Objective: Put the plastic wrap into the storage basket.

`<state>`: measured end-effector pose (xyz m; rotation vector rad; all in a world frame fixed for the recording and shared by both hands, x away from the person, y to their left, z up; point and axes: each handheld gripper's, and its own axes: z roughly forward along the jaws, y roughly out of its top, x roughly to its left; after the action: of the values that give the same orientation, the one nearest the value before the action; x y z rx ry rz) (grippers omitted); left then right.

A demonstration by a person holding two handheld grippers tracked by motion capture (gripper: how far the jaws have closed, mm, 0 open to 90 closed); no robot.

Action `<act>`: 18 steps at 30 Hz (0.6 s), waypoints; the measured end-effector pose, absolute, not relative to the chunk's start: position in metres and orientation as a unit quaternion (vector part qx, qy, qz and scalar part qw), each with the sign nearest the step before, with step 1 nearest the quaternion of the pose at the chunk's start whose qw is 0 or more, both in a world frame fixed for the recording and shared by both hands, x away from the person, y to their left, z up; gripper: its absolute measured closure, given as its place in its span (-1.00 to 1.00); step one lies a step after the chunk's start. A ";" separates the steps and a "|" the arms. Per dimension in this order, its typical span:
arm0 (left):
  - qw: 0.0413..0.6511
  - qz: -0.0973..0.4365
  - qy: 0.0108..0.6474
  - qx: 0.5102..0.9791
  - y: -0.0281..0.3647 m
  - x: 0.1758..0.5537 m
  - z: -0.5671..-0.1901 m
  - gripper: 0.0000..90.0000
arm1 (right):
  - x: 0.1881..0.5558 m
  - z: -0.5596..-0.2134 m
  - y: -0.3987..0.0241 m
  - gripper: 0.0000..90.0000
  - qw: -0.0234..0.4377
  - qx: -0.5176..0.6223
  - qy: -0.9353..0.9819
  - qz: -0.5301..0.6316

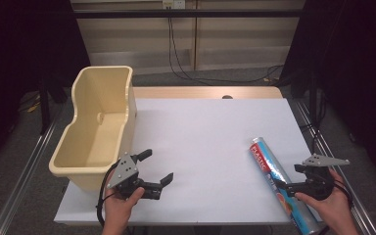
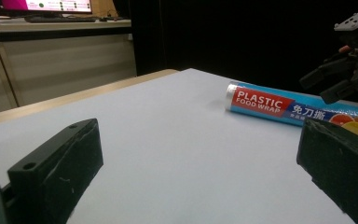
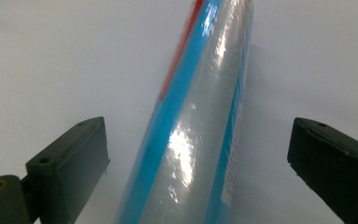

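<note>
Two grippers spread apart | right gripper (image 1: 287, 188) is set astride plastic wrap roll (image 1: 280, 184), lower right, unclamped, for pickup | left gripper (image 1: 158, 168) is parked beside cream bin (image 1: 98, 128), lower left

The roll (image 2: 303, 109) says "PLASTIC FOOD WRAP" in white on a red patch at its capped end, out ahead between the left fingers (image 2: 60, 172). Right after that come three white Chinese characters, 免刀撕, on the blue part. From the high view (image 1: 274, 176) "PLASTIC" is about all I can read.
</note>
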<state>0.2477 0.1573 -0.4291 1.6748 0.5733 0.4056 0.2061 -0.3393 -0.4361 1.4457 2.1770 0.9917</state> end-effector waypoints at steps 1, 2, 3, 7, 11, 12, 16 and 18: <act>0.614 0.177 0.248 0.728 0.157 0.248 -0.429 -1.00 | 0.206 -0.437 -0.339 -0.86 0.168 0.515 0.769 0.339; 0.614 0.177 0.248 0.728 0.157 0.248 -0.429 -1.00 | 0.207 -0.438 -0.339 -0.84 0.169 0.514 0.773 0.331; 0.613 0.178 0.247 0.729 0.157 0.248 -0.429 -1.00 | 0.207 -0.438 -0.339 -0.84 0.169 0.514 0.773 0.331; 0.614 0.178 0.248 0.728 0.158 0.248 -0.428 -1.00 | 0.209 -0.444 -0.334 -0.81 0.149 0.524 0.778 0.314; 0.613 0.178 0.248 0.729 0.158 0.248 -0.428 -1.00 | 0.210 -0.447 -0.330 -0.79 0.144 0.524 0.783 0.303; 0.613 0.179 0.247 0.729 0.158 0.248 -0.428 -1.00 | 0.210 -0.448 -0.329 -0.77 0.142 0.525 0.784 0.300; 0.613 0.179 0.247 0.729 0.158 0.248 -0.428 -1.00 | 0.211 -0.452 -0.327 -0.69 0.135 0.527 0.790 0.283; 0.613 0.179 0.247 0.729 0.159 0.248 -0.428 -1.00 | 0.211 -0.453 -0.327 -0.69 0.134 0.529 0.790 0.280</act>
<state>0.2484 0.1585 -0.4283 1.6816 0.5699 0.4125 0.2109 -0.3270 -0.4533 1.5340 2.2888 0.8105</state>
